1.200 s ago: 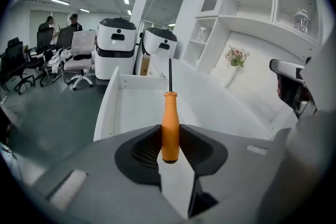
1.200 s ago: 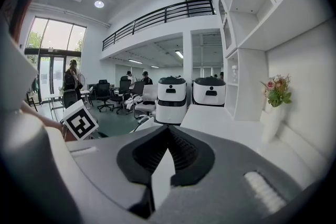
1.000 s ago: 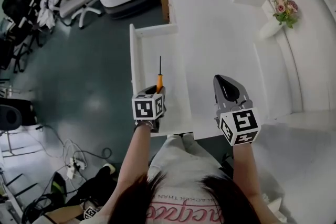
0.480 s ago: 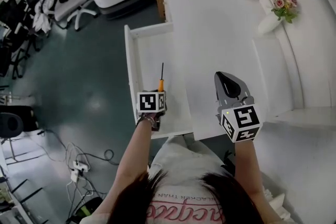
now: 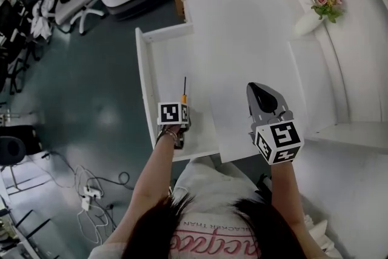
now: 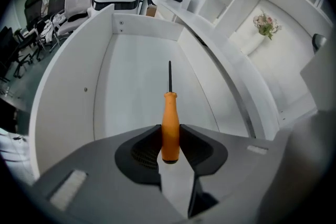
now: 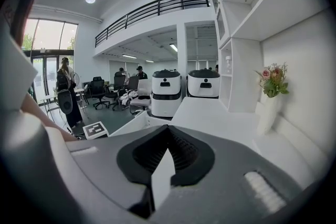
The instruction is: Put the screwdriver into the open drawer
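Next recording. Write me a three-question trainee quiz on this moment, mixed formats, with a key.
1. True or false: the left gripper is shut on the orange handle of the screwdriver.
2. Multiple choice: in the head view, the screwdriver hangs over
A) the open drawer
B) the desk top
C) the floor
3. Short answer: what does the right gripper hold?

Key: 1 true; 2 A; 3 nothing, its jaws are together and empty.
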The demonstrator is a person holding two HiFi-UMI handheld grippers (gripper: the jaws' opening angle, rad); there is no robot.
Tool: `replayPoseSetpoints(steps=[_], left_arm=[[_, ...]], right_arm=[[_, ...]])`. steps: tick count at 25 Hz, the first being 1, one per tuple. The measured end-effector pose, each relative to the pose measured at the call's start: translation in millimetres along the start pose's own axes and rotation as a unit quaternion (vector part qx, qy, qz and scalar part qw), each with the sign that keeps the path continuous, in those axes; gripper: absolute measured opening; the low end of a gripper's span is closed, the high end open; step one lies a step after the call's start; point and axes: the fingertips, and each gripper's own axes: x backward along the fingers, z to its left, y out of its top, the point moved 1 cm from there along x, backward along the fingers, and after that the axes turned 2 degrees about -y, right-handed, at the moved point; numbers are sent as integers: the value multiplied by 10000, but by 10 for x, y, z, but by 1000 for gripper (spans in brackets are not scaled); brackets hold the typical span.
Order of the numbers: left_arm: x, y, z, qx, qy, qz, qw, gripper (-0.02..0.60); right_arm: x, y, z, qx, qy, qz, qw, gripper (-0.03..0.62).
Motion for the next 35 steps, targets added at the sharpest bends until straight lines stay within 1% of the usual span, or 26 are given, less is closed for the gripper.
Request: replayPoseSetpoints(steps=[3,14,21,26,30,32,35], left_arm=[[-83,-53,30,122,44,142,9998,129],[-270,-215,150,288,285,568,9976,130],[-339,-335,143,439,286,824,9952,130],[-372,-352,152,451,330,977,9936,132],[-401,-359,131,440,278,1115,9924,141],[-408,-354,104,484,176,1179,9917,169],[-411,-346,65,545,60,1238,9908,230]], right_arm=[[-3,-55,-6,-28,9,79,10000,2],[37,-204,-54,-178,-64,241,9995,2],[40,-213,-26,-186,-37,280,9994,2],[44,-230,-20,-233,-67,322,9992,2],[59,-268,-53,-312,-109,353,9988,2],[63,-272,-58,-346,-124,353,9987,2],[65,-287,-59,-386,-128,354,9985,2]])
